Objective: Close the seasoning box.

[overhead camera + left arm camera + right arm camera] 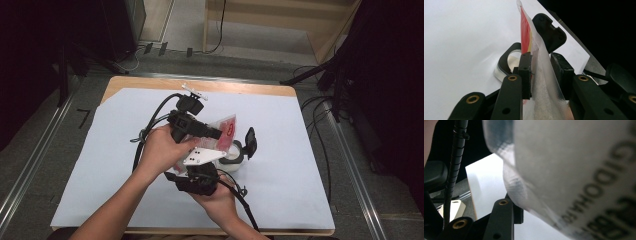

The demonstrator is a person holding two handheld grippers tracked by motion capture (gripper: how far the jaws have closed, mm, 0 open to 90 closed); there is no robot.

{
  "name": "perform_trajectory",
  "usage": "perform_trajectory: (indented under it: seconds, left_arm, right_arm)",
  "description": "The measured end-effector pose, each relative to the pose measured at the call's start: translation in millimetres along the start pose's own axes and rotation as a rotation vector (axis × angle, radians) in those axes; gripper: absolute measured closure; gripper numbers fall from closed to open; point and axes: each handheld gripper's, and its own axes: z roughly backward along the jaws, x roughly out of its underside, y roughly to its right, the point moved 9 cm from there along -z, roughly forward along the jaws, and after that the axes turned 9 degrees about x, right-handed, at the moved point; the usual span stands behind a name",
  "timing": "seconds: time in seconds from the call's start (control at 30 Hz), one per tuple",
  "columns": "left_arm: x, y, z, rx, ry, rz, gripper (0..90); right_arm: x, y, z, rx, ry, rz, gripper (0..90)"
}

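Clear plastic, printed red and yellow at one end and filled with a white granular content, makes up the bag (pixel 223 131) that is held between both claws above the middle of the worktop (pixel 300 150). In the high view the left claw (pixel 212 132) is seen reaching in from the left, its black jaws pointing right and closed to a narrow gap on the upper part of the bag. In the left gripper view the bag (pixel 541 75) is shown standing edge-on between the two jaw pads; the left pad is pressed against the film and the right pad lies close against its other side.

The right claw (pixel 200 167) is held lower and nearer the person, under a grey three-cornered plate (pixel 202 156), at the bag's lower edge. In the right gripper view the bag (pixel 574 175), with dark lettering on it, is seen very close and blurred, draped over the jaws; one black jaw is visible at the bottom left, and the film appears to be pinched there, though the contact itself cannot be made out clearly.

Just beside the bag, on its right, a round container (pixel 235 156) with a black rim rests on the white sheet that covers the worktop, its black lid (pixel 250 142) hinged upward. The same container (pixel 510 60) and lid are seen behind the bag in the left gripper view.
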Motion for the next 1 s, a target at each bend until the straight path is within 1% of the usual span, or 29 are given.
perform_trajectory:
  seconds: [0.6,0.7,0.8,0.83,0.87,0.93,0.97,1.0]
  left_arm:
    - [0.5,0.0,-0.3,-0.006,-0.001,-0.001,72.1]
    - [0.7,0.1,-0.4,0.000,-0.001,0.001,72.1]
    - [0.1,0.3,0.0,-0.007,0.000,0.001,72.0]
    - [-0.9,0.4,0.2,-0.010,0.007,-0.004,72.0]
    - [-1.5,0.4,0.6,-0.020,0.011,-0.017,72.2]
    - [-3.3,0.9,1.1,-0.031,0.026,-0.024,72.2]
    - [-3.5,-0.2,1.0,-0.037,0.026,-0.028,72.1]
    - [-3.8,-0.9,-0.2,-0.035,0.030,-0.021,72.2]
  right_arm:
    - [0.5,0.2,-0.6,0.004,0.002,0.010,64.3]
    - [0.7,0.2,-1.4,0.005,0.003,0.016,64.3]
    - [0.5,0.3,-1.5,0.007,0.004,0.018,64.3]
    - [0.2,0.6,-1.2,0.006,0.004,0.020,64.3]
    - [-0.2,1.6,-1.1,0.009,0.002,0.020,64.4]
    - [-1.3,3.7,-2.1,0.011,-0.001,0.019,64.4]
    - [-1.6,4.6,-2.5,0.010,-0.001,0.021,64.4]
    - [-1.6,5.4,-3.0,0.010,-0.001,0.021,64.4]
